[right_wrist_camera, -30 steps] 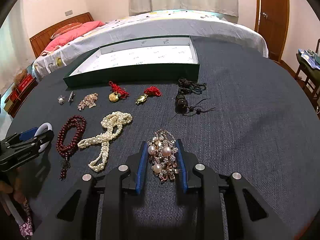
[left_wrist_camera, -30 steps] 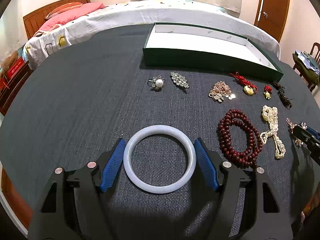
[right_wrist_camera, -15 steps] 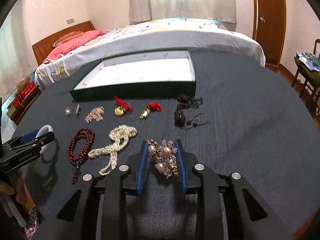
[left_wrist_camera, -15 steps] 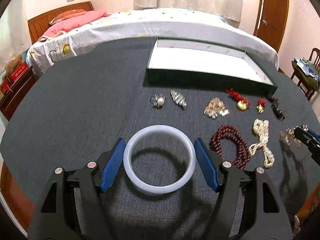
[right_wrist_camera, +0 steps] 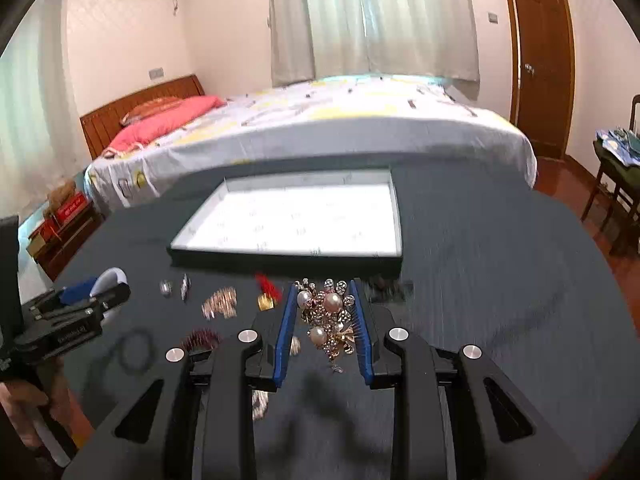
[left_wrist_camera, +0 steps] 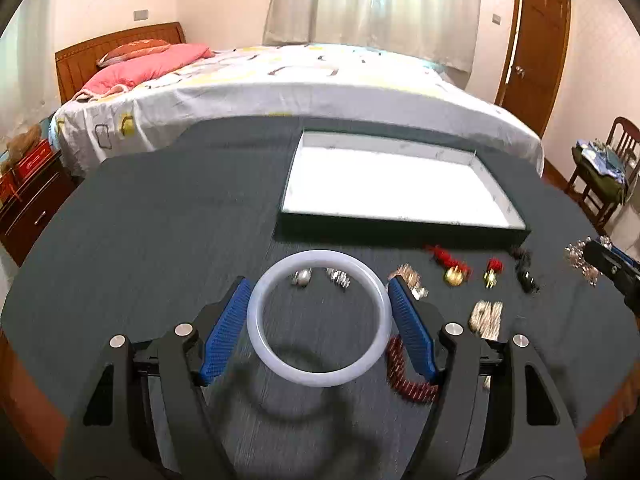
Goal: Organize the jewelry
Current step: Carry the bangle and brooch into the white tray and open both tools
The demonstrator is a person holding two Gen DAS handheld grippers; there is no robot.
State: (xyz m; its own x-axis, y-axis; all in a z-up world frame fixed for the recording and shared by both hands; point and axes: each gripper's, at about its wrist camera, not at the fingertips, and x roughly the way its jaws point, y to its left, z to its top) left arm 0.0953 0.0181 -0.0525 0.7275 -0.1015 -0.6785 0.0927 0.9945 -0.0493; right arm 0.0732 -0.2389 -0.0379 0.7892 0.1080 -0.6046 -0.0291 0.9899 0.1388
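Note:
My left gripper point(left_wrist_camera: 318, 318) is shut on a pale white bangle point(left_wrist_camera: 319, 377) and holds it well above the dark table. My right gripper point(right_wrist_camera: 325, 320) is shut on a pearl and rhinestone brooch point(right_wrist_camera: 328, 316), also lifted; it shows at the right edge of the left wrist view point(left_wrist_camera: 580, 260). The dark green tray with a white floor point(left_wrist_camera: 396, 192) lies ahead in both views point(right_wrist_camera: 296, 220). The left gripper shows at the left of the right wrist view point(right_wrist_camera: 80, 308).
Loose jewelry lies on the table in front of the tray: a small pearl brooch point(left_wrist_camera: 301, 278), a red tasselled charm point(left_wrist_camera: 452, 268), a dark red bead strand point(left_wrist_camera: 408, 380), a pearl strand point(left_wrist_camera: 486, 316). A bed point(left_wrist_camera: 280, 92) stands behind the table, a chair point(left_wrist_camera: 604, 172) at right.
Both grippers have risen from the table with their pieces and moved forward toward the tray. The table items now look smaller and lower in both views.

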